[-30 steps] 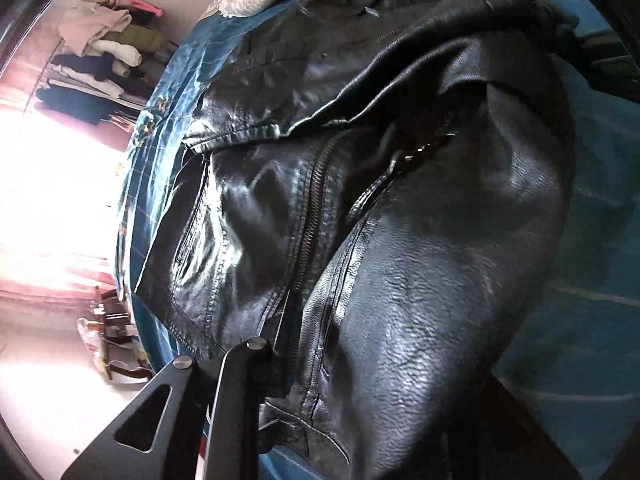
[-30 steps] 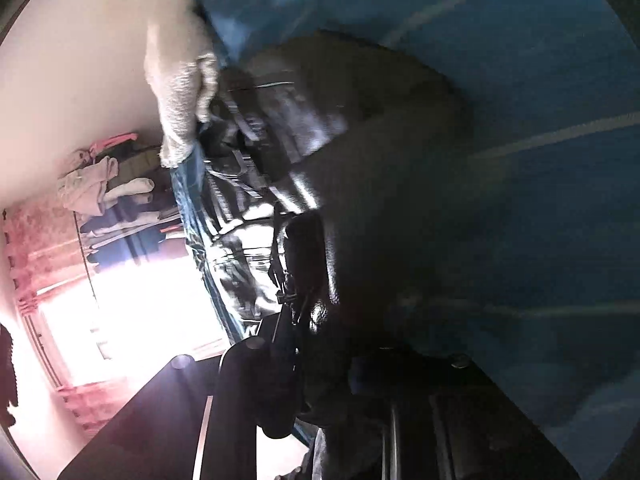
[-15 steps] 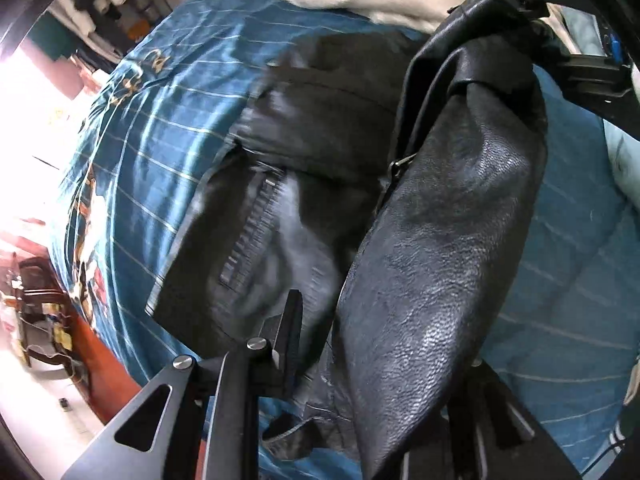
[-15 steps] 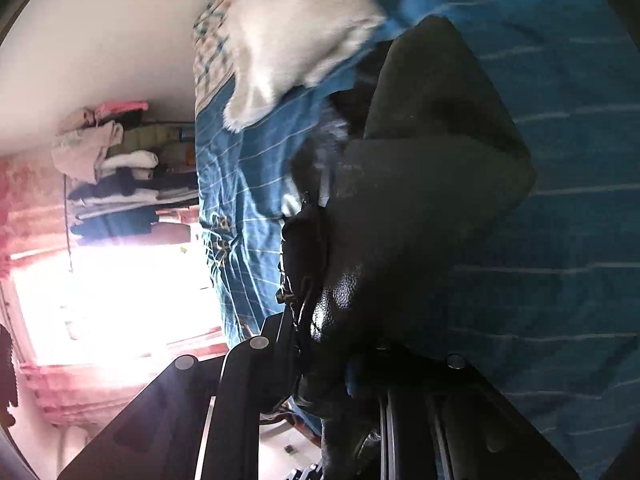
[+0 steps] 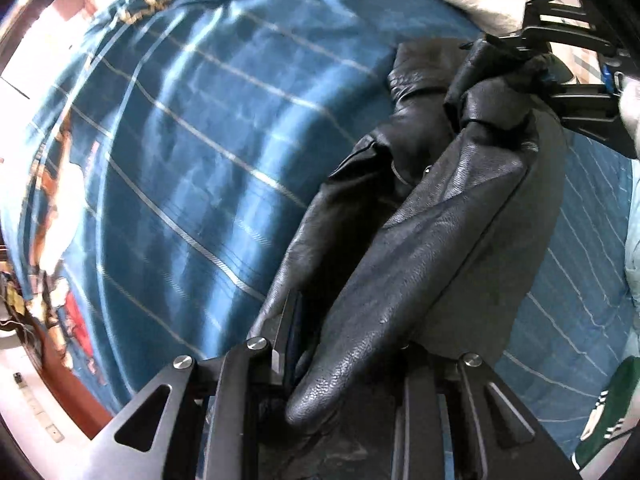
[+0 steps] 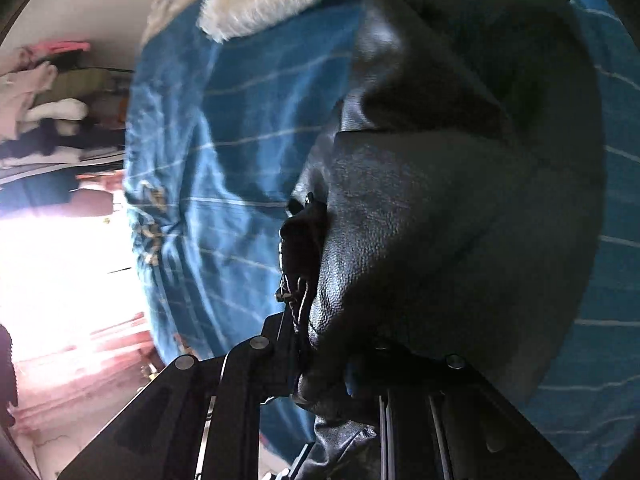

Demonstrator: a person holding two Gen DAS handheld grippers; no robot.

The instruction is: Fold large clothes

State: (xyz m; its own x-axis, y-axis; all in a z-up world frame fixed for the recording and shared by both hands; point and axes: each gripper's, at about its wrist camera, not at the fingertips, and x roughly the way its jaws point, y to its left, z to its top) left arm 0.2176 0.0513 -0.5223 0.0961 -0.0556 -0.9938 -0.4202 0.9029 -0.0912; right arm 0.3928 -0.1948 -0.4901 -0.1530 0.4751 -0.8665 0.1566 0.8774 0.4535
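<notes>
Looking at blue striped bedspread (image 5: 192,152) first: black leather jacket (image 5: 432,240) hangs bunched above it, strung between my two grippers. Left gripper (image 5: 344,356) is clamped on one end, right gripper (image 6: 332,360) on the other. I'd expect it heavy, stiff-creasing, slick; best gripped at seams or hem.

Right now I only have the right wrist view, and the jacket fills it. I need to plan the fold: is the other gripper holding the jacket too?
Observer: Yes. The left gripper is shut on the black leather jacket, which hangs in a band between both grippers.
Operator: Anything else near it?
Observer: A green garment with white stripes shows at the lower right of the left wrist view, apart from the jacket.
</notes>
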